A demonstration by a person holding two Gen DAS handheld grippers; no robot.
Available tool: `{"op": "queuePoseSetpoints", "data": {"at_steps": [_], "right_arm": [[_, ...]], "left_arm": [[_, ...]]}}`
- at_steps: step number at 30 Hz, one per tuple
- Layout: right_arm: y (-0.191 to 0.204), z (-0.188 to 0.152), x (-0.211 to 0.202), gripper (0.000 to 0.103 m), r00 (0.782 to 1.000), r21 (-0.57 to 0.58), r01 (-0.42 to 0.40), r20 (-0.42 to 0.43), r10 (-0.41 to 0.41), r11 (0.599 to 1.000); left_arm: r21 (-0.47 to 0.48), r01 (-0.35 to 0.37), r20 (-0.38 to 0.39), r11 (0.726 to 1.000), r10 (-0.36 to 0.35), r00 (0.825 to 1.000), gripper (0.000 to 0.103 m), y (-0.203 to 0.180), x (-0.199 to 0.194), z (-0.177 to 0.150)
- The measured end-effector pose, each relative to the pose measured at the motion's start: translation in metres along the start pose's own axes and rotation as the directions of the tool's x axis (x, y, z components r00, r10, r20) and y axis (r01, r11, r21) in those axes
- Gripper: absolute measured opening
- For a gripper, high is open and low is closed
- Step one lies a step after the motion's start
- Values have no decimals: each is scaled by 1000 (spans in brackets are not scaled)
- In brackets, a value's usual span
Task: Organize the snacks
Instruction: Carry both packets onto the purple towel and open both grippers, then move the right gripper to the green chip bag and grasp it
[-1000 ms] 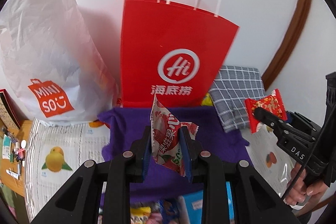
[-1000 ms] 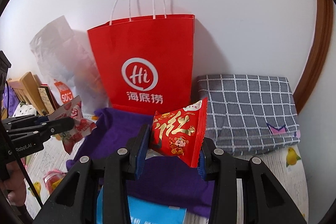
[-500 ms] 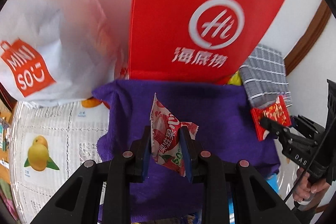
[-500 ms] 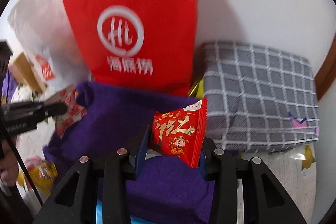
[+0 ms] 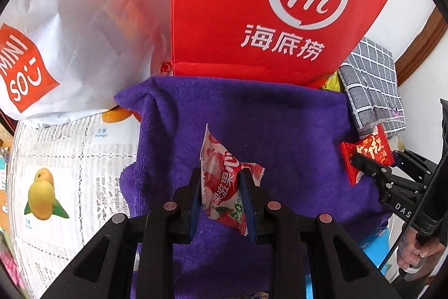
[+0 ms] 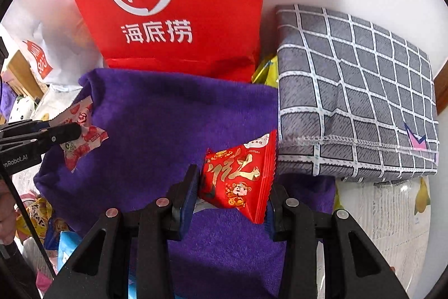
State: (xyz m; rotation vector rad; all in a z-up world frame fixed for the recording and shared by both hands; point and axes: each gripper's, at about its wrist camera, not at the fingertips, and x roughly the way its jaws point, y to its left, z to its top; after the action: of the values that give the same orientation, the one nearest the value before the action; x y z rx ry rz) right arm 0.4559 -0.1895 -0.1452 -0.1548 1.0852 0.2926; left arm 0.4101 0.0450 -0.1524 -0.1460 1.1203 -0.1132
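Note:
My left gripper (image 5: 222,187) is shut on a pink-and-white strawberry snack packet (image 5: 224,181), held above the purple towel (image 5: 280,131). My right gripper (image 6: 232,195) is shut on a red snack packet with gold characters (image 6: 238,175), also above the purple towel (image 6: 168,116). The right gripper (image 5: 372,167) with its red packet (image 5: 369,150) shows at the right of the left wrist view. The left gripper (image 6: 67,132) with its packet (image 6: 82,131) shows at the left of the right wrist view.
A red paper bag (image 5: 252,4) stands at the wall behind the towel, with a white Miniso bag (image 5: 70,32) to its left and a grey checked cloth (image 6: 355,91) to its right. Several loose snack packets (image 6: 36,215) lie at the lower left. A fruit-print tablecloth (image 5: 56,173) covers the table.
Both grippers have moved forward and lower toward the purple towel, still holding their packets. The red bag and the towel now fill more of both views.

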Motion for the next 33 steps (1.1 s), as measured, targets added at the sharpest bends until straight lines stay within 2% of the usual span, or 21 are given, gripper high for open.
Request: {"op": "queuePoseSetpoints", "data": {"at_steps": [4,8,12,17,20,22,24,26,33], "right_arm": [[0,1,4,40,1000,7,7,-10,-7,1000],[-4,2,6,41,1000,21,8,-24,-7,1000],[-11,1,0,42,999,38,3,-33,-2,999],[-15,2,-18,60,1000,43,-9,-3,9,999],[-14,3,-32,60,999,32,6,31,-7,999],[-13,4,-40,60,998,32,10,55,-12,999],[-11,4,-46,61,997,33,14,70,-17,999],[-9,4,-51,61,997,40,12,80,-15,999],[0,2,-70,61,989,64,-10,147,1,998]], "left_arm": [[-1,0,-13,1000,0,1000,25,-2,6,0],[-2,-30,-17,1000,30,999,25,-2,8,0],[-12,-20,-23,1000,19,1000,26,-4,11,2],[-21,-12,-18,1000,11,1000,28,0,9,3],[-27,2,-11,1000,-3,1000,28,3,5,4],[-29,14,4,999,-14,1000,31,4,0,5],[-29,9,13,1000,-9,1000,47,4,-3,5],[-28,9,32,1000,-8,999,53,4,-9,6],[-21,5,65,1000,-4,998,53,6,-30,8]]}}
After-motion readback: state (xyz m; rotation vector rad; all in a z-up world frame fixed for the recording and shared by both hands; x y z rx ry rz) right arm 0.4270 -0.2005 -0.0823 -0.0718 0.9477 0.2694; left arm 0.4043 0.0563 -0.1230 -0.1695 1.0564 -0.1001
